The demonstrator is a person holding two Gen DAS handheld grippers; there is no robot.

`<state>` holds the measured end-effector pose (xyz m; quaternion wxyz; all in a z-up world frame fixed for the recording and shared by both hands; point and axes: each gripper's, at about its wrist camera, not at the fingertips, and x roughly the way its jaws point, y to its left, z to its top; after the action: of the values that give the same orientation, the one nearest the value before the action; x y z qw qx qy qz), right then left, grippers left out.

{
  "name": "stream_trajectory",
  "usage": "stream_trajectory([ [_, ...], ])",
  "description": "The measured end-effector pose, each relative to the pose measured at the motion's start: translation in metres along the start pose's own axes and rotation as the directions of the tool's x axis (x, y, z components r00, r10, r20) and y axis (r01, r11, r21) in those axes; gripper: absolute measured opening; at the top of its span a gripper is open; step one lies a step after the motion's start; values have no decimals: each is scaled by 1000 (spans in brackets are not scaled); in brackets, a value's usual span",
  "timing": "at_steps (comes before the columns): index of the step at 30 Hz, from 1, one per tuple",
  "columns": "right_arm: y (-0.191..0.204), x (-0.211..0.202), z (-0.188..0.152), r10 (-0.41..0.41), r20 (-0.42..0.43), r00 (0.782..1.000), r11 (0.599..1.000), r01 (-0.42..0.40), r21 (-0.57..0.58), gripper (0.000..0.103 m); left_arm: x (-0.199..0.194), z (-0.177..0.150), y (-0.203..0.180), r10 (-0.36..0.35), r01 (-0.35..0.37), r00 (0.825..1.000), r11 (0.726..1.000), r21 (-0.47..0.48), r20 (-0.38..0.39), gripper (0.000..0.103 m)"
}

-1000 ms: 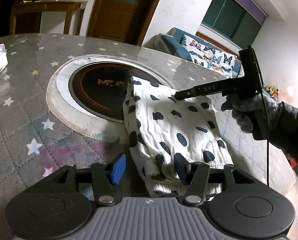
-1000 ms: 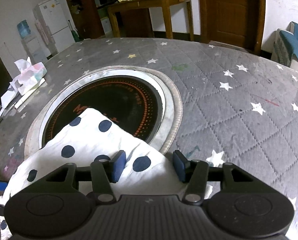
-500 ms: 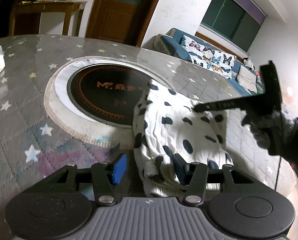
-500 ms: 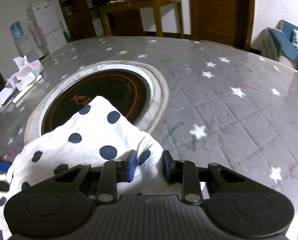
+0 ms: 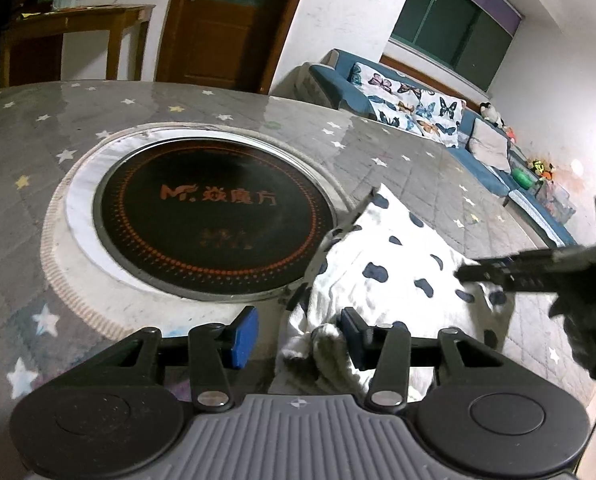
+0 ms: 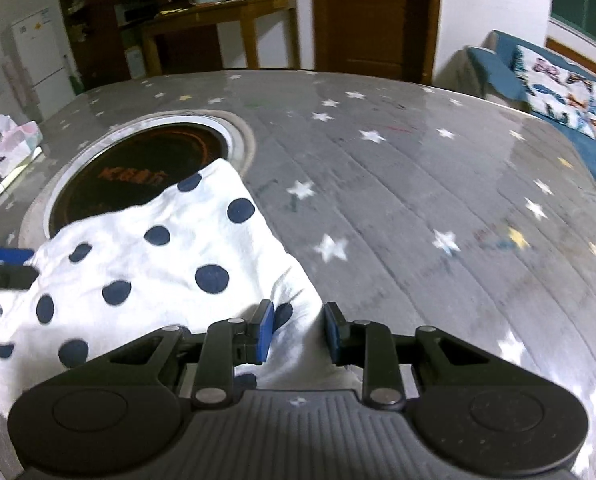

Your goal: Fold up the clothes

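Observation:
A white garment with dark blue dots (image 5: 386,256) lies folded on the grey star-print table cover, its far corner at the rim of the black hotplate (image 5: 214,216). My left gripper (image 5: 298,336) is at the garment's near end. Its jaws are closing, with the bunched hem against the right pad (image 5: 352,334) and a gap to the left pad. My right gripper (image 6: 298,332) is shut on a raised fold of the garment (image 6: 150,272) at its right edge. In the left wrist view the right gripper's fingers (image 5: 498,270) reach over the cloth, held by a gloved hand (image 5: 590,320).
The round table (image 6: 418,208) runs wide to the right of the garment. A tissue pack (image 6: 14,140) sits at its far left edge. Beyond the table stand a blue sofa (image 5: 418,108) with butterfly cushions, a wooden side table (image 6: 218,8) and a door.
The garment has slid to the right, nearly off the hotplate. The right gripper's jaws have closed on a fold of it. The left gripper's jaws have narrowed a little.

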<state>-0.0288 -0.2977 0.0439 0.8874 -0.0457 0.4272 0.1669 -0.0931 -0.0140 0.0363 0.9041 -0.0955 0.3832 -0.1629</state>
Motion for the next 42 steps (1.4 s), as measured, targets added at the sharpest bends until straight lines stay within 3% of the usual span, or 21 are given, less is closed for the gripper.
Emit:
stream_trajectory([
  [9,-3,-22,-26,-40,19,999,997,38,72,27,16,8,-7,-22,22,1000,999,24,-10,48],
  [17,-2,-45,-16,-79,87,993,993,71,92,30,5,16,-1,-17,16,999,1000,12,32,51],
  [18,-1,-49,-14,-79,100,992,993,70,91,35,3,17,0,-16,16,999,1000,8,38,52],
  [25,19,-47,-2,1,122,992,998,-8,54,46,-23,18,-11,-37,35,995,999,24,88,54],
  [31,35,-31,-1,45,103,994,999,-47,21,54,-37,7,-35,-85,76,993,992,104,87,54],
  [42,34,-22,-3,50,87,995,998,-52,22,66,-23,-11,-29,14,-18,999,993,120,32,58],
])
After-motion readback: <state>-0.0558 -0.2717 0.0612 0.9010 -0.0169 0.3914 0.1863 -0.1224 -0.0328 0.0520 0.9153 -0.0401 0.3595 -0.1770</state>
